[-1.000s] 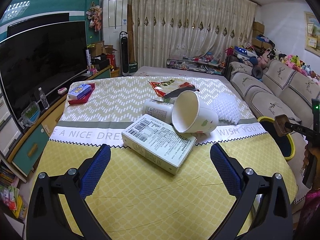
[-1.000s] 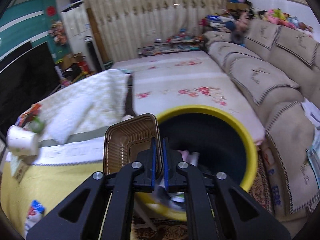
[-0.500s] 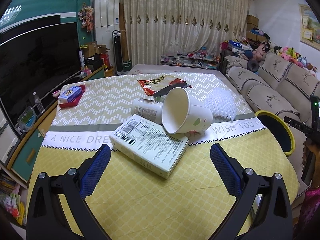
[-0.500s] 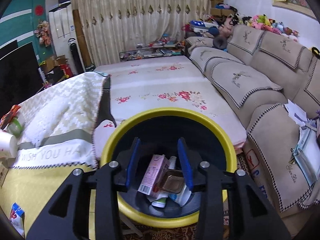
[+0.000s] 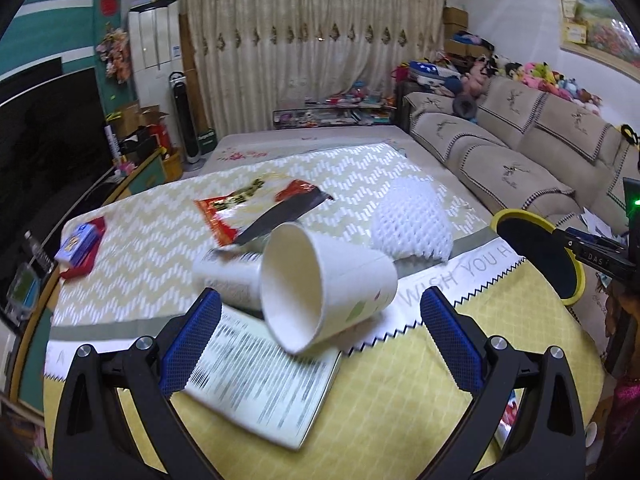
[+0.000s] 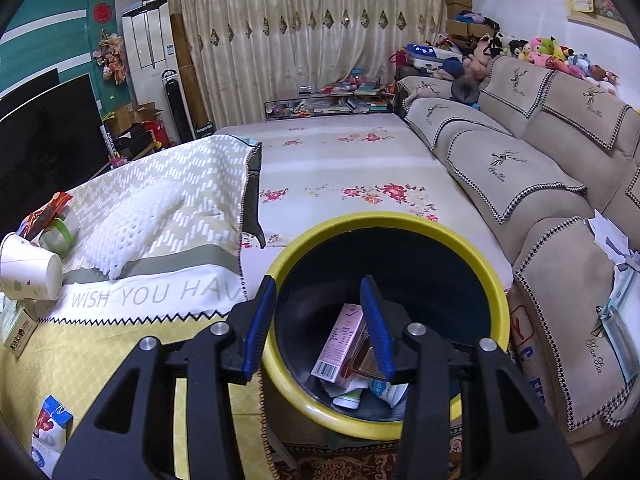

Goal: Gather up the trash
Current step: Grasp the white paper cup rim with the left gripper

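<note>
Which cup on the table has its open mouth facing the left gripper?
The big white paper cup, tipped over onto the box. The smaller printed cup behind it shows only its side.

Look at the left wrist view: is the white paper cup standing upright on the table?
No. The white paper cup lies tipped on its side, its open mouth facing the camera.

A paper cup [image 5: 328, 292] is lying on its side on the table [image 5: 380, 420], its rim resting on a flat box [image 5: 260, 384]. Behind the cup a snack bag [image 5: 256, 204] is lying, and to its right a foam net [image 5: 412, 220]. The bin [image 6: 388, 248] is standing off the table's right edge, before the sofa [image 6: 540, 184], with a carton [image 6: 340, 344] sitting in it.
</note>
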Available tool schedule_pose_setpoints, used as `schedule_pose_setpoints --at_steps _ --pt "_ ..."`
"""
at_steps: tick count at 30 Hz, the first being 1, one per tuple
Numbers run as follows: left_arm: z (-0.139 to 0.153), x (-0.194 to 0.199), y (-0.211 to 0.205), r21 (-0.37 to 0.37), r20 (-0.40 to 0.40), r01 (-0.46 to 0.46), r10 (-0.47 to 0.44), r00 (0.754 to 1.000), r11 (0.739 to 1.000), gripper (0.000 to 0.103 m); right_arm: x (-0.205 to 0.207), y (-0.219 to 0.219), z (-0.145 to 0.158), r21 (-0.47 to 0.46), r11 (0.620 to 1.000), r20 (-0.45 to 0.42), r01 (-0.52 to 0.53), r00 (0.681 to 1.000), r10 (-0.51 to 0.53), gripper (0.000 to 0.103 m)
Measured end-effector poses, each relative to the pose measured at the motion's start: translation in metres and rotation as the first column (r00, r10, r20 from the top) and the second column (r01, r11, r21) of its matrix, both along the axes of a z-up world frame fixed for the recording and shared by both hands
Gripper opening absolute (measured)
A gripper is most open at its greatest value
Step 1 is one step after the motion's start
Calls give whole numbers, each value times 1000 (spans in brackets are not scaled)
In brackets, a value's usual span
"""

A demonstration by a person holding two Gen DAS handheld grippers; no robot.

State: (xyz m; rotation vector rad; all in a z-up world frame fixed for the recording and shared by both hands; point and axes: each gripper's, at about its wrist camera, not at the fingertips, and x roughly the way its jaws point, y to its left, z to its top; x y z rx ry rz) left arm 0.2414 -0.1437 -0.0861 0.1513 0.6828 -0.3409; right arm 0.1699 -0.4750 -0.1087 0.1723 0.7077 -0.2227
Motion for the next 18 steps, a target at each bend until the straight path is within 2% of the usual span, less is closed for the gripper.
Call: schedule_pose_setpoints --at_steps 14,17,18 --pt "-21 26 -20 11 -74 28 -27 997 1000 70 1 -1 -2 24 1000 2 -9 1000 9 45" --pt "-24 26 -24 15 -78 40 -38 996 999 60 2 -1 -5 29 1000 -4 -12 1000 12 45" --pt "-24 26 -25 14 -78 42 -41 996 999 54 2 -1 -6 30 999 -5 -13 1000 14 45"
